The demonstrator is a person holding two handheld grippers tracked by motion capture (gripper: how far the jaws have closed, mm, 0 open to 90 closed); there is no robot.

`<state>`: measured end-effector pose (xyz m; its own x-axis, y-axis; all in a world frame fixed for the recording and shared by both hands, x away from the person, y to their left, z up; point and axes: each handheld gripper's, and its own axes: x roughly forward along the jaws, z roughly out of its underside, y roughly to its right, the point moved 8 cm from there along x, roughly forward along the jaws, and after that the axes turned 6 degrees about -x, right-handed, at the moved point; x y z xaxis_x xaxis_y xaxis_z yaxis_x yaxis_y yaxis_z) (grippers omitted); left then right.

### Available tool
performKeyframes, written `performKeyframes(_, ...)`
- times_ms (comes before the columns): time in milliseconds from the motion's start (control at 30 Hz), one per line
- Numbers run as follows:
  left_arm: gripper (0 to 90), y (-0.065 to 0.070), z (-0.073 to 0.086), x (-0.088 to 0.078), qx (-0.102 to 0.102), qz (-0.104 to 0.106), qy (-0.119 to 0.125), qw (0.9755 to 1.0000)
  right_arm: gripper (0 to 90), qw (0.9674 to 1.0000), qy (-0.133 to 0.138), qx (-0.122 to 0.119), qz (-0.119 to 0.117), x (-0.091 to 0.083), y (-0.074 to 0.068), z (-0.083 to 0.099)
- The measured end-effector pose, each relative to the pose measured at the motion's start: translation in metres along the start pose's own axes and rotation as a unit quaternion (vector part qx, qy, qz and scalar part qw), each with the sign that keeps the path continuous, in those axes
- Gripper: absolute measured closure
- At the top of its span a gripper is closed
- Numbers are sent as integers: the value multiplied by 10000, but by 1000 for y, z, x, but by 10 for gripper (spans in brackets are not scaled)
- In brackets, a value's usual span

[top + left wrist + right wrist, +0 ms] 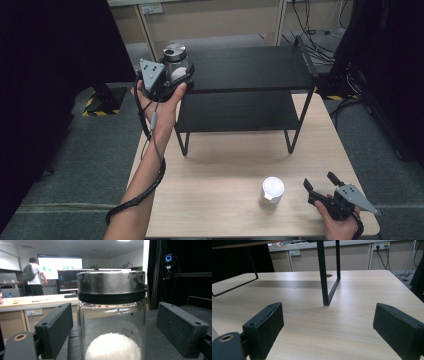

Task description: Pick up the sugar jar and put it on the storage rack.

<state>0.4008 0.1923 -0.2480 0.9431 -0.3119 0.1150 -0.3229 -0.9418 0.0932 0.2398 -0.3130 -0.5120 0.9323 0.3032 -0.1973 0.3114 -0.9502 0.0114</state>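
The jar [111,322] stands upright on the shelf [250,67], lid up, between the left tongs' [176,75] parted, level jaws, untouched; the right tongs [321,184] rest wide.

Clear glossy glass jar [111,325] with brushed metal lid [111,285]; matt black shelf [245,67]; smooth pale wood-grain table [230,155].

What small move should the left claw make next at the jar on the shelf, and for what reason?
Probably draw the left claw straight back from the glass jar. The jar stands upright on the top shelf, and the jaws stand apart on either side of the glass with a gap showing, so it looks released. A straight retreat should avoid knocking it. The right claw rests open on the table.
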Motion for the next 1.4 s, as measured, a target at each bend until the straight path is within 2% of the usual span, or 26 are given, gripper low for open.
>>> performKeyframes(367, 131, 7, 2, -9, 142, 12, 117, 9998, 98, 10000, 7, 3, 2, 0, 0, 0)
performKeyframes(1000, 124, 7, 15, -22, 69, -73, 212, 9997, 99, 10000, 6, -5, 1, 0, 0, 0)
performKeyframes(1400, 124, 7, 28, -37, 17, -23, 278, 9996, 98, 10000, 12, 4, 3, 0, 0, 0)
